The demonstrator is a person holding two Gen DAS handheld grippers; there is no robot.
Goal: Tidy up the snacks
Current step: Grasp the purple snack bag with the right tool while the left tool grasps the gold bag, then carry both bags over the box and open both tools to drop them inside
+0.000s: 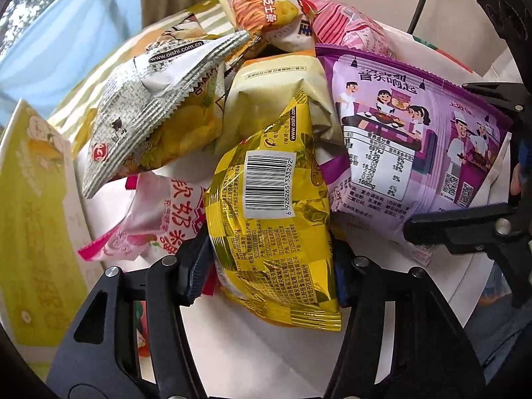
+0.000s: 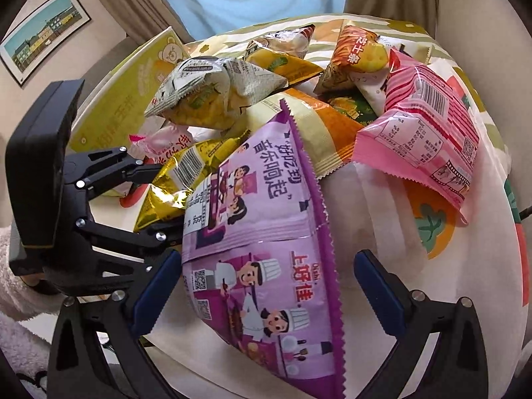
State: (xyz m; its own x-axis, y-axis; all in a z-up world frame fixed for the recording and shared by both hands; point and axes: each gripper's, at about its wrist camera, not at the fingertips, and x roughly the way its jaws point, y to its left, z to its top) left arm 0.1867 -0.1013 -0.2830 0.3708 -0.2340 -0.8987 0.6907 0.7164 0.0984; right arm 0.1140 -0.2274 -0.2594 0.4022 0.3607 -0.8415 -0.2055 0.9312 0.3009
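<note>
A pile of snack packets lies on a round white table (image 1: 232, 339). My left gripper (image 1: 269, 276) is shut on a gold foil packet (image 1: 272, 219), gripping its lower sides; the packet shows in the right wrist view (image 2: 176, 179) too, with the left gripper (image 2: 146, 196) around it. My right gripper (image 2: 262, 286) is open, its blue-padded fingers (image 2: 156, 286) standing either side of a purple packet (image 2: 266, 259) without squeezing it. In the left wrist view the purple packet (image 1: 415, 133) lies at right with the right gripper's fingers (image 1: 465, 229) at its edge.
Around them lie a grey-white packet (image 1: 149, 109), a pink packet (image 2: 429, 136), a pale yellow-orange packet (image 1: 276, 99), a pink candy bag (image 1: 159, 219) and a cheese-stick packet (image 2: 359, 53). A yellow-green box (image 1: 36, 219) stands at the table's left edge. A patterned cloth (image 2: 432, 226) covers part of the table.
</note>
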